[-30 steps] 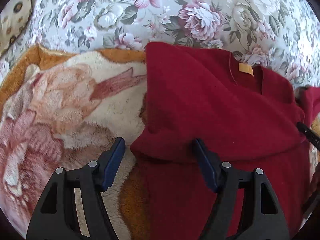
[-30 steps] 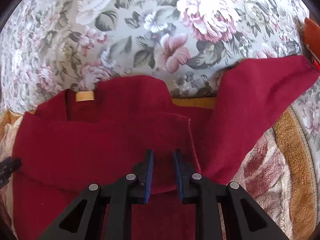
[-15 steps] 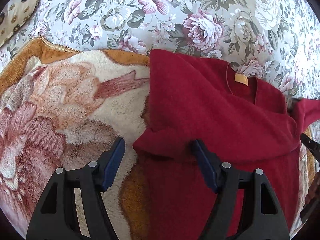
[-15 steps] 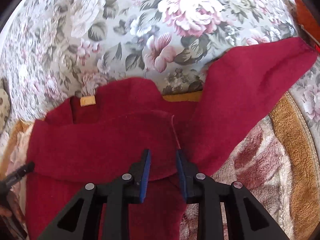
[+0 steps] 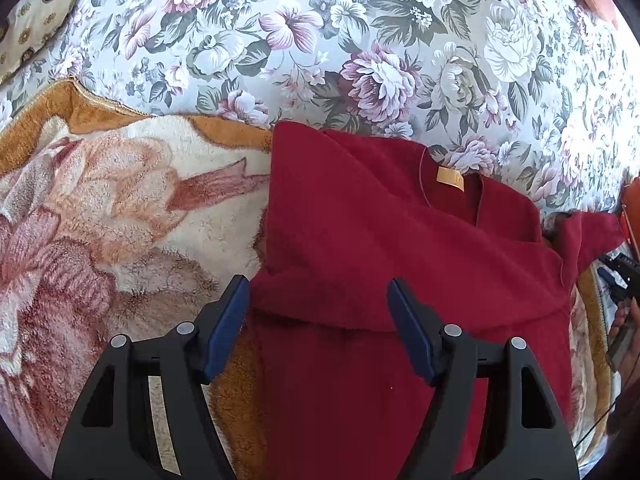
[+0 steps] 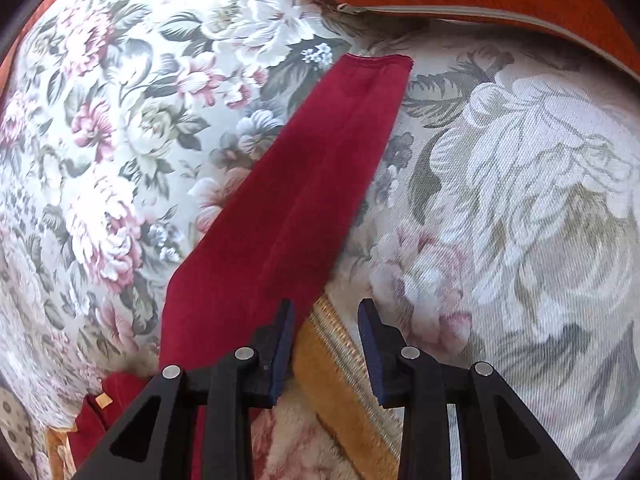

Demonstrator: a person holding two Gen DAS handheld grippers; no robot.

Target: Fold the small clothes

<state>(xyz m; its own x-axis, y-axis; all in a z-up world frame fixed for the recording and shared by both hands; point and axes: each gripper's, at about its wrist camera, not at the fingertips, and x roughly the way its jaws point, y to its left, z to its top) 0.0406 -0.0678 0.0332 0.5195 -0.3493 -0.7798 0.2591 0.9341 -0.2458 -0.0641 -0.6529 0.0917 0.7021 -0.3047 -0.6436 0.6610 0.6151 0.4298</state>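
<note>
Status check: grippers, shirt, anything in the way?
Left gripper open over shirt. Right gripper open beside spread sleeve. Nothing in the way.

Floral bedspread (image 5: 360,40), plush blanket (image 5: 100,220), bright daylight

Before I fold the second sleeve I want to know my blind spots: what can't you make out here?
- Shirt hem: left wrist view, cut off by the bottom edge behind the left gripper.
- Shirt body: right wrist view, mostly out of frame; only the sleeve and a corner show.
- Right gripper: at the left view's right edge, too cut off to read.
- Sleeve underside: hidden, lying on the floral cover.
</note>
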